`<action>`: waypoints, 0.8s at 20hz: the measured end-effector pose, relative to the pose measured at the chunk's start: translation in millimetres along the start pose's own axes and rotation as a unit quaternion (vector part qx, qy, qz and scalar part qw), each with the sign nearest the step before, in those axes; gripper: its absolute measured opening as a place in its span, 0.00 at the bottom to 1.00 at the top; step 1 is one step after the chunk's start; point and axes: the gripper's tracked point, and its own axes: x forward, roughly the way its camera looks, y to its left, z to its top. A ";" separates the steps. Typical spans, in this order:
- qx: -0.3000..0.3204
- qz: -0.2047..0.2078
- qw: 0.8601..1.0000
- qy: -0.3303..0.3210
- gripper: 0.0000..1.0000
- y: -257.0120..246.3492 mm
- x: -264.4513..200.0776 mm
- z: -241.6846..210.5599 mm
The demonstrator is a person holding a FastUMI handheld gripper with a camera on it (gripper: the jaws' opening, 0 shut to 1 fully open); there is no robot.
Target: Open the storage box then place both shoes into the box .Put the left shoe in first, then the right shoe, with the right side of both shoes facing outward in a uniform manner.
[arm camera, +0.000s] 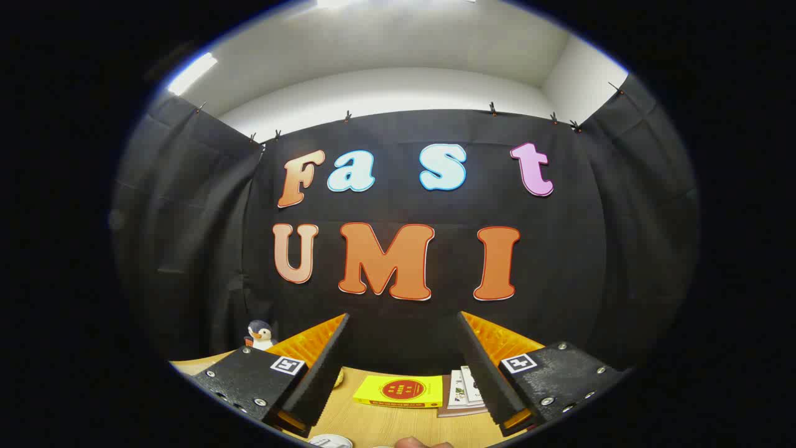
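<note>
Right now your jaws (403, 361) stand wide apart and hold nothing, raised above the desk (398, 423), yellow box (399, 391) lying flat just ahead between them, penguin toy (260, 335) beyond your left finger.

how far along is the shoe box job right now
Nothing looks done yet. The gripper is raised and faces the booth wall, its fingers spread wide with nothing between them. Beyond them lie a yellow box and some booklets on the wooden table, with a penguin toy off to the side. Opening the storage box and placing both shoes all remain.
</note>
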 end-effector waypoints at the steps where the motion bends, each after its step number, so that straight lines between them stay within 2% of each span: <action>1: -0.008 0.001 1.000 0.003 0.99 0.6 -0.5 2.3; 4: -0.015 0.013 1.000 -0.003 0.99 10.0 0.5 12.7; 12: 0.002 0.007 1.000 -0.008 0.99 1.6 3.1 14.9; 16: 0.018 0.009 1.000 0.005 0.99 0.9 4.3 3.1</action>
